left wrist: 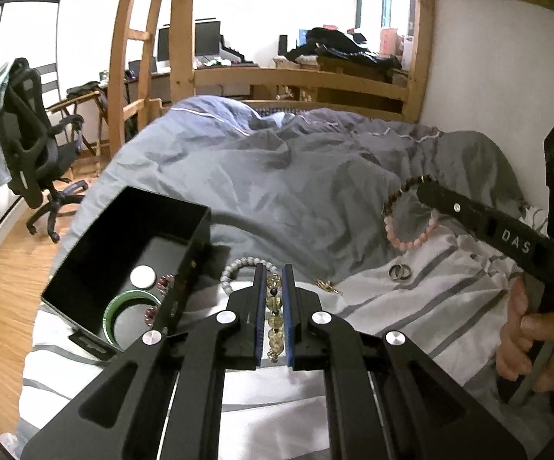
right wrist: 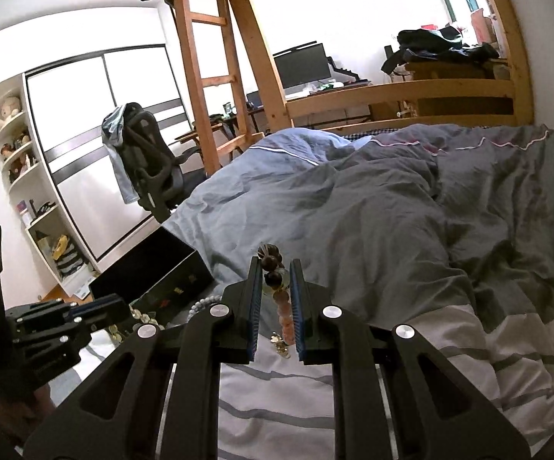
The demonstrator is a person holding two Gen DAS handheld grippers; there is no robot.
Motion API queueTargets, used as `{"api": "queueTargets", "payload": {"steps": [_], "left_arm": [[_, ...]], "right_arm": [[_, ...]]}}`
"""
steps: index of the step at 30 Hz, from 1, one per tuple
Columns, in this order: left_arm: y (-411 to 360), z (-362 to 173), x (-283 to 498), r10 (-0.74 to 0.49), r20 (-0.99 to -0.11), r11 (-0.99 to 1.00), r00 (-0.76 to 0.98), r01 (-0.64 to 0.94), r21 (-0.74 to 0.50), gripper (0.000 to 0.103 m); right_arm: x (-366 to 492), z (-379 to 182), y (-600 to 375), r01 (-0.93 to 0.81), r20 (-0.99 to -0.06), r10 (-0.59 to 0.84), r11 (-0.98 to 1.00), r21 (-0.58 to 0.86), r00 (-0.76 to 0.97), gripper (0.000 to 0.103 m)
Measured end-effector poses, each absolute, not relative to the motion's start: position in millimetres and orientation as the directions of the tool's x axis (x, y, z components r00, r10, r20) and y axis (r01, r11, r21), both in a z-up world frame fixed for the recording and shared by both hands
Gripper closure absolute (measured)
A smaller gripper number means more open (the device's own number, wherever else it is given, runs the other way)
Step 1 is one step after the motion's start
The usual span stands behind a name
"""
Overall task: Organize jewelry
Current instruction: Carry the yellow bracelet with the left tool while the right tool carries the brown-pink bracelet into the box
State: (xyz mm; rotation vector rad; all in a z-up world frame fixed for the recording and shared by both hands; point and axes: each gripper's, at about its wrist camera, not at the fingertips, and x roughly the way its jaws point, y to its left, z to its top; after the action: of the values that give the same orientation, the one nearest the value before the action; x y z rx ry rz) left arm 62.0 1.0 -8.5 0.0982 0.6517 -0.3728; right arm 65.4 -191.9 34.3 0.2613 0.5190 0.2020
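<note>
Holding a yellow glass-bead bracelet (left wrist: 274,316) between the narrowly parted fingers of the left gripper (left wrist: 274,272), closed onto the strand; beads run along the gap, lower end hanging free over the striped sheet (left wrist: 376,306). Black jewelry box (left wrist: 131,257) just left of the gripper, at the near-left edge of the bed, already containing a green bangle (left wrist: 129,314), a white disc (left wrist: 142,276) and a dark-red bead bracelet (left wrist: 164,287). Grey-white bead bracelet (left wrist: 234,268) on the sheet, just beside the left fingertip and the box wall.

Right gripper (right wrist: 275,264), raised over the bed's right side, clamped on a brown-and-pink bead bracelet (right wrist: 277,283); loop dangling below the tips, as seen from the left wrist.

Likely step: carry to box. Advised: keep grip firm, clear the box wall before lowering, release only over the bare floor, one bracelet at a time to avoid tangling.

Two rings (left wrist: 399,271) and a small gold piece (left wrist: 327,285) left on the sheet, between the grippers.
</note>
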Motion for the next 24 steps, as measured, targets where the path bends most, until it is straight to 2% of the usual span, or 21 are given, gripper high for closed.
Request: {"api": "queueTargets", "payload": {"steps": [16,24], "left_arm": [[33,13,66,-0.218,-0.549,0.967,0.807,0.253,-0.012,0.095],[48,19,70,-0.196,-0.542,0.976,0.818,0.217,-0.025,0.095]], "right_arm": [[77,56,-173,-0.255,-0.429,0.411,0.891,0.375,0.805,0.088],[79,75,-138,-0.334,-0.432,0.453,0.885,0.325,0.78,0.088]]}}
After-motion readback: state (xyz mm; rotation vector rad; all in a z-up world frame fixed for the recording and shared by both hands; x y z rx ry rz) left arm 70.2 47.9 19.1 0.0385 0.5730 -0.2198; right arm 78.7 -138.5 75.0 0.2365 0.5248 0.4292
